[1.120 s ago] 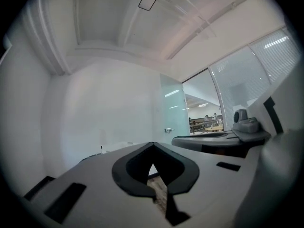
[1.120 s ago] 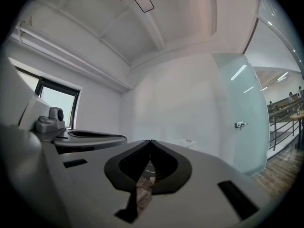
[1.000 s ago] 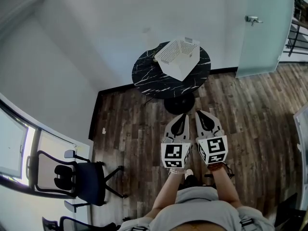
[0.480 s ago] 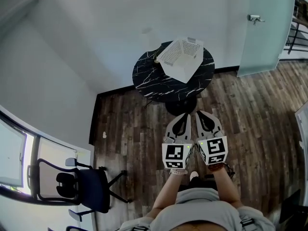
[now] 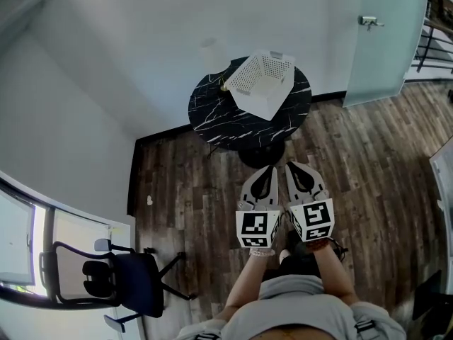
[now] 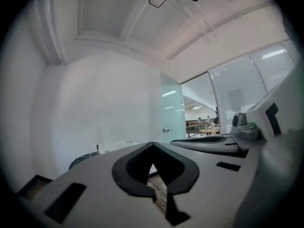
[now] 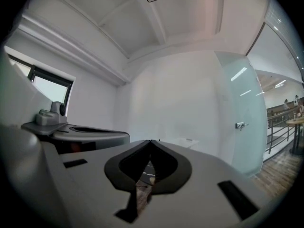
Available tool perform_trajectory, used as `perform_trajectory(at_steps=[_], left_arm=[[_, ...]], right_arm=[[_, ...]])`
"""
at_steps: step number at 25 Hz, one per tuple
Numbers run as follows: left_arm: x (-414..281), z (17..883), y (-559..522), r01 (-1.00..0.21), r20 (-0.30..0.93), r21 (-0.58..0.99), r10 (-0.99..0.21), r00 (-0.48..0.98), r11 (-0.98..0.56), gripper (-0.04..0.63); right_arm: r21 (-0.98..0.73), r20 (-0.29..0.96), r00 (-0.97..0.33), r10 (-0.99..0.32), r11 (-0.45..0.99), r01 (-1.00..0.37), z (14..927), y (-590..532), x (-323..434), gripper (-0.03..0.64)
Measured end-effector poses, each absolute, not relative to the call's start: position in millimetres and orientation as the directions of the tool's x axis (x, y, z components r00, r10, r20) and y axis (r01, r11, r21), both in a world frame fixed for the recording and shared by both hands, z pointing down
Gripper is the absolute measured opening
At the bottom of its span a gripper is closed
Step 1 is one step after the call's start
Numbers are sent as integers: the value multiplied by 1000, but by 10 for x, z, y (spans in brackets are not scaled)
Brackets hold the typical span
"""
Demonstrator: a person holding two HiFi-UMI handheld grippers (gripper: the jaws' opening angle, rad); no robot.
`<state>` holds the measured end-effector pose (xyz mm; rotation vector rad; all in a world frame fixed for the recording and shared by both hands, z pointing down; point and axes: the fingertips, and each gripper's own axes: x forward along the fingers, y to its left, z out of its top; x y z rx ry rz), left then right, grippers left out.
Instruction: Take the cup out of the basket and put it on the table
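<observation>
A white perforated basket (image 5: 263, 82) stands on a round black marble table (image 5: 219, 115) by the wall, seen in the head view. No cup shows; the basket's inside is mostly hidden from here. My left gripper (image 5: 268, 168) and right gripper (image 5: 291, 165) hang side by side over the wood floor, well short of the table, tips pointing toward it. Both are shut with nothing between the jaws. In the left gripper view the left gripper (image 6: 152, 144) has its tips together, and the table (image 6: 83, 159) shows dimly beyond. The right gripper (image 7: 151, 141) is likewise shut in its own view.
A dark office chair (image 5: 131, 278) stands at the lower left near a window. A frosted glass door (image 5: 386, 41) with a handle (image 5: 371, 22) is right of the table. The table's pedestal base (image 5: 260, 153) stands on the wood floor (image 5: 191, 190) just ahead of the grippers.
The head view has shifted slightly, and the chair sits lower in the picture. Both grippers stay side by side and shut.
</observation>
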<state>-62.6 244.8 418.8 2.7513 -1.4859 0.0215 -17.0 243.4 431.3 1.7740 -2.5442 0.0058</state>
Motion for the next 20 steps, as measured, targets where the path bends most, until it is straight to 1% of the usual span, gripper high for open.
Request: perform_trajectory(at_steps=[11,20], left_arm=[[-504,4196,1874,-859,30,13,-858,513,-513,5],[-312,4062,1245,-887,24,14,-886,462,-462,5]], right_arm=[[3,44,-384,-922,384,-923,4359,1817,-46,9],[14,6,-453,-891,453,-891,4191,1170,110,9]])
